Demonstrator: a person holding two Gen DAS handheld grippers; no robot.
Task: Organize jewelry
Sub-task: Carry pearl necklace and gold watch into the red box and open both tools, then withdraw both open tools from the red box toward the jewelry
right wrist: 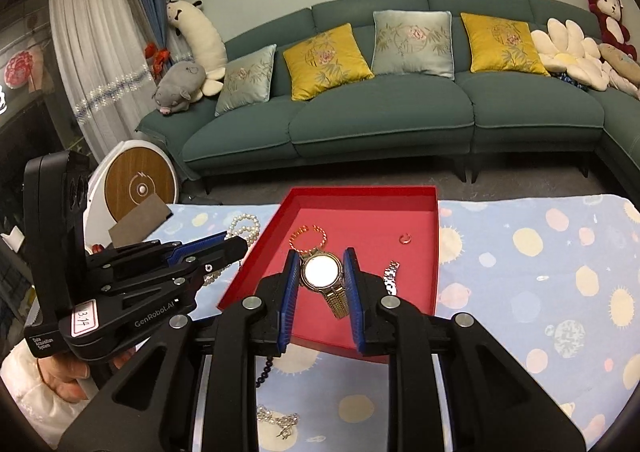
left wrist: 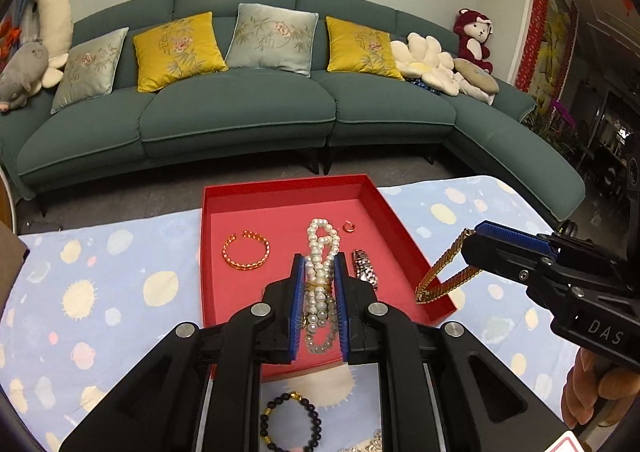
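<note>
Pearl-white beads make up the necklace [left wrist: 319, 276] bunched between the blue ribbed pads of the left gripper [left wrist: 319, 264]; its jaws stand narrow, pinching the strand, whose long axis runs straight away from the camera, loops hanging over the near part of the shallow red cardboard box [left wrist: 280, 188]. The right gripper [right wrist: 321, 264] is likewise narrow, clamped on the round white-faced gold wristwatch [right wrist: 322, 271], whose dial faces the camera, while its linked metal band [right wrist: 338, 302] trails down toward the lens; from the left wrist view that band dangles as a folded golden chain over the box's right wall. Inside the box, on its matte pink floor, lie an open twisted gold bangle [left wrist: 246, 251], a small reddish ring [left wrist: 349, 226] and a silver link watch strap [left wrist: 365, 268] lying lengthwise away from the viewer. On the pale blue cloth [left wrist: 100, 272] printed with cream suns and planets, near the camera, rests a bracelet of dark round beads with gold spacers [left wrist: 290, 422], beside a glittering silvery chain [right wrist: 276, 418].
</note>
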